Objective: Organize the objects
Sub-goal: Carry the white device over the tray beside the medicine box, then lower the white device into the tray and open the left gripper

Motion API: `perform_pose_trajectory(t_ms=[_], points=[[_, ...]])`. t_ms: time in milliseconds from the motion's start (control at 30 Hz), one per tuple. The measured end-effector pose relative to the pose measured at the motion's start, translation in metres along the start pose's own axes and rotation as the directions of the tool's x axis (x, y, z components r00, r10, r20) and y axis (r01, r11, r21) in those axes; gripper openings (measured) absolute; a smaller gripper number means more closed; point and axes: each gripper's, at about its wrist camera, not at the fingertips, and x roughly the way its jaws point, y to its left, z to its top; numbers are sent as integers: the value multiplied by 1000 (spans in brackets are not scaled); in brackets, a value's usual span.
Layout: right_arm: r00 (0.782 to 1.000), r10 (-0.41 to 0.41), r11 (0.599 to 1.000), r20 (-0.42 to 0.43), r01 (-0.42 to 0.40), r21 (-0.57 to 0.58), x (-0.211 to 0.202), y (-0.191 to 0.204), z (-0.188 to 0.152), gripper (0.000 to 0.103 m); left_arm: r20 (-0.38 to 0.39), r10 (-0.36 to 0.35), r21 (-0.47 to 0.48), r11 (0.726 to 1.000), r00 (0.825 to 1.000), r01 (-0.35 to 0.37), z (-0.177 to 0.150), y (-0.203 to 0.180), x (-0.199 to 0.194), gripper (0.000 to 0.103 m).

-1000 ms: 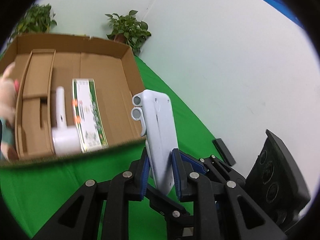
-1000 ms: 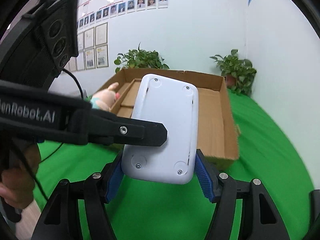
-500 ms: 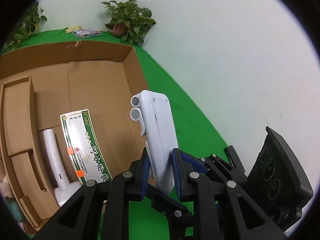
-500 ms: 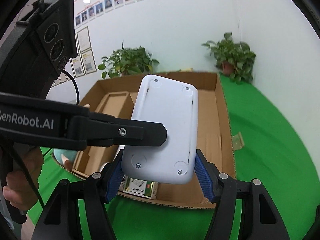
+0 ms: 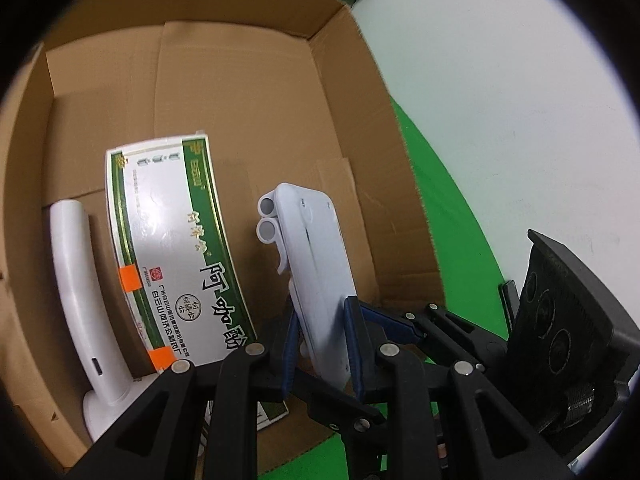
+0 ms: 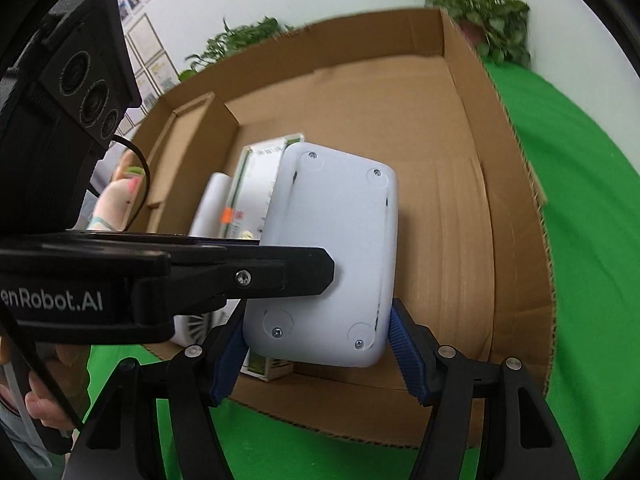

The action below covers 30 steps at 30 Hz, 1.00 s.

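Left wrist: left tool [image 5: 322,344] clamps white device [image 5: 316,264] by its thin edges, over box [image 5: 248,80] holding carton [image 5: 176,248]. Right wrist: right tool [image 6: 320,356] grips device [image 6: 332,256] across its width, above box [image 6: 472,208].

Plain white wall [image 5: 500,80] across upper right of left wrist view, faint specks, even light. Bright green cloth [image 6: 592,208] over table at right and bottom of right wrist view; same green in strip at right of left wrist view. Potted leafy plant [image 6: 484,12] at upper right against wall, second leafy plant [image 6: 240,40] at upper centre. Framed papers [image 6: 154,68] in rows on wall at upper left, row of small photos at top edge, blurred.
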Motion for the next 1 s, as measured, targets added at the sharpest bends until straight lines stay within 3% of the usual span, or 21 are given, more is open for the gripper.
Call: perform_pose_trajectory(t_ms=[133, 367, 867, 900, 967, 1000], points=[[998, 0, 1000, -57, 2, 19, 9, 3, -11, 63, -27, 19, -15, 1000, 999, -20, -5, 7, 13, 23], [997, -1, 1000, -76, 1, 5, 5, 4, -12, 64, -20, 36, -26, 999, 999, -37, -13, 6, 10, 25], [997, -12, 1000, -81, 12, -3, -9, 8, -13, 71, 68, 69, 29, 997, 995, -71, -30, -1, -30, 22], [997, -26, 1000, -78, 26, -5, -10, 7, -13, 70, 73, 70, 31, 997, 995, -72, -32, 0, -33, 22], [995, -51, 999, -87, 49, -21, -8, 7, -15, 50, 81, 75, 37, 996, 994, -79, -36, 1, -37, 22], [991, -93, 995, -96, 89, -47, -6, 9, -17, 46, 89, 82, 42, 995, 993, -86, -39, 1, -40, 22]])
